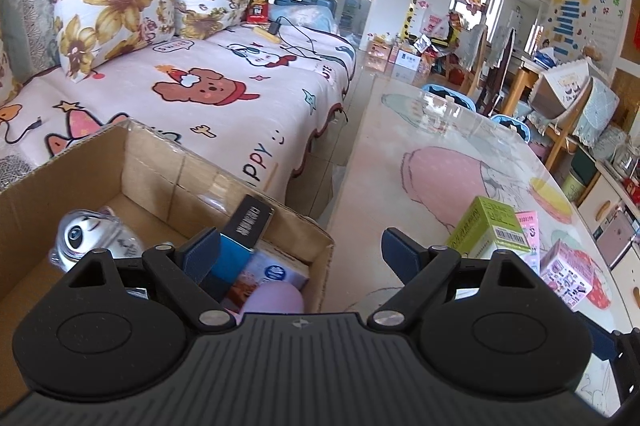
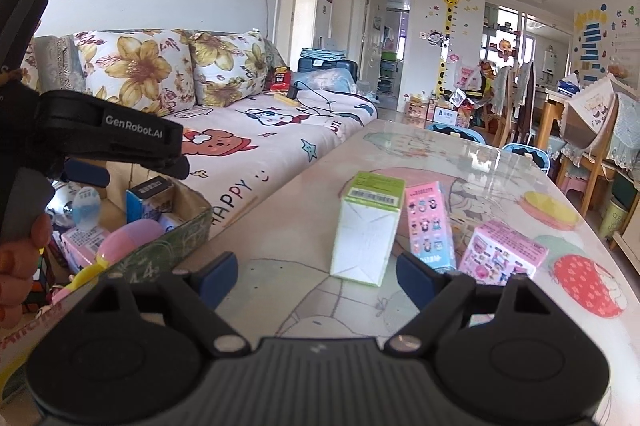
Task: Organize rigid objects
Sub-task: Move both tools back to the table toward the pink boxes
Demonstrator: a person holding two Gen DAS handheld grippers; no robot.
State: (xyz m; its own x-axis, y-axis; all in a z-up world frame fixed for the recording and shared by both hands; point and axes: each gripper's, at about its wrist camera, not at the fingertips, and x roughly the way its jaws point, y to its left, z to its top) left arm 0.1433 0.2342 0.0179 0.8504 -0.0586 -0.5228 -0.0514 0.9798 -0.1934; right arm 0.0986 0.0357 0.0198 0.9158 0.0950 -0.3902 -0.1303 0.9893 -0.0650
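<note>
Nearest the right wrist lens: right gripper (image 2: 316,276), jaws spread wide, nothing between the pads, pointed forward and slightly down over the table (image 2: 500,182). Blue fingertips (image 2: 218,276) clear of the tabletop, no contact with any box.

Just ahead of the right gripper: green-and-white box (image 2: 368,230), upright, barcode on top, standing on the table a little right of the centre line between the jaws. Beside it on the right: tall pink carton (image 2: 430,226), upright, close to the green-and-white box; contact cannot be told. Further right and nearer the table edge: pink patterned box (image 2: 502,252), tilted corner-on.

At the left edge of the right wrist view: left gripper (image 2: 132,162) seen side-on, held level with a slight downward tilt above the cardboard box (image 2: 192,222). Person's fingers (image 2: 16,266) wrapped round the grip below it.

Nearest the left wrist lens: left gripper (image 1: 300,250), jaws spread wide, nothing pinched. Left fingertip over the cardboard box (image 1: 304,222), right fingertip over the table (image 1: 400,130).

Inside the cardboard box: clear capsule with a panda figure (image 1: 86,236) at the left, black-and-blue carton (image 1: 244,230) leaning on the far wall, light blue printed pack (image 1: 276,272) and a lilac rounded item (image 1: 276,300) near the right wall.

On the table right of the left gripper: green-and-white box (image 1: 486,230), tall pink carton (image 1: 528,230), pink patterned box (image 1: 568,274).

Beyond the table: sofa (image 1: 208,82) with cartoon-print cover and floral cushions (image 1: 108,10)
</note>
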